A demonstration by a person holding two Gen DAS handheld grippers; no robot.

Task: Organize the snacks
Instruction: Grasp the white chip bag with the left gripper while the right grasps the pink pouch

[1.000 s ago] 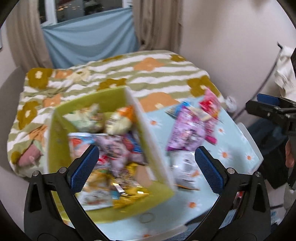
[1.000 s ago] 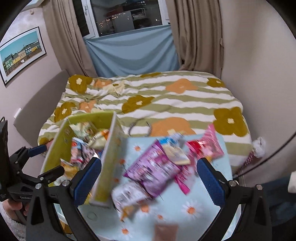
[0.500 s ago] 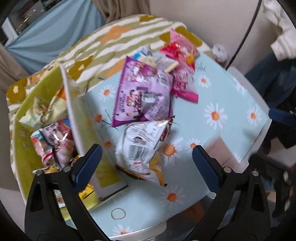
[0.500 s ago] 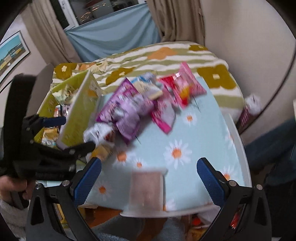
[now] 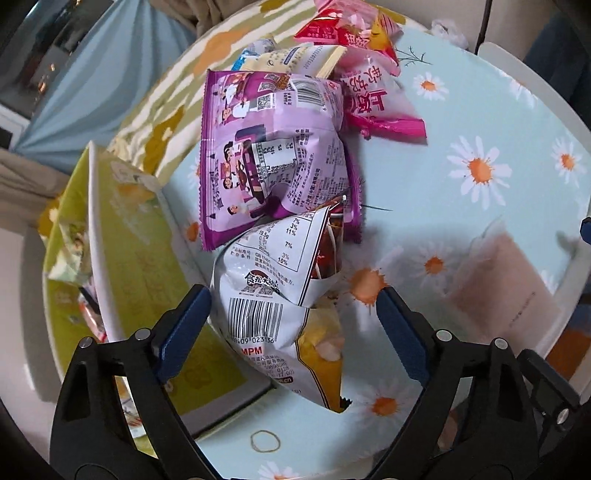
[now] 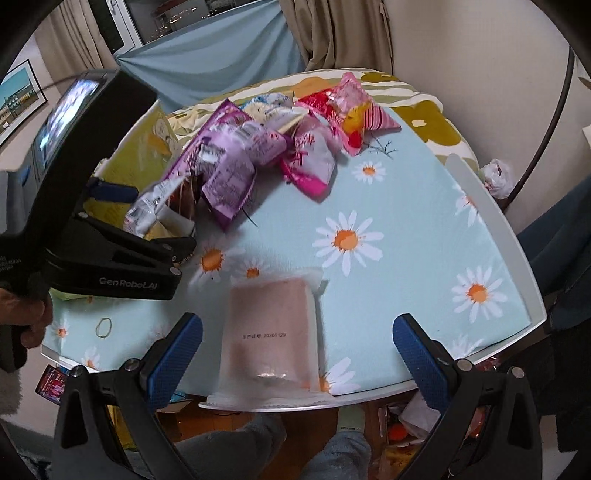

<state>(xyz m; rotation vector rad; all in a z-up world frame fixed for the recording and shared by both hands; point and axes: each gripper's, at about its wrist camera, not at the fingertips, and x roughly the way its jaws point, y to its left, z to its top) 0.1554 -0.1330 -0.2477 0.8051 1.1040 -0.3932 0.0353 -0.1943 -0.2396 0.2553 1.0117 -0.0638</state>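
A pile of snack bags lies on the daisy-print table [image 5: 480, 122]. My left gripper [image 5: 295, 325] is open, its blue pads either side of a white and yellow barcode bag [image 5: 269, 295]. Behind it lie a purple bag [image 5: 273, 147], a pink bag [image 5: 373, 103] and a red bag [image 5: 347, 29]. A yellow-green box [image 5: 129, 236] holding more snacks stands at the left. My right gripper [image 6: 295, 350] is open, just over a pale pink packet [image 6: 269, 325] at the table's near edge. The left gripper shows in the right wrist view [image 6: 147, 214].
A rubber band [image 5: 264, 441] lies on the table near the left gripper. A bed with a striped flower blanket [image 6: 417, 96] stands behind the table. Clutter lies on the floor under the table's front edge [image 6: 406, 417]. A wall is at the right.
Both grippers dropped toward the table. The left one swung from over the box to the white and yellow bag. The right one came down over the pale pink packet.
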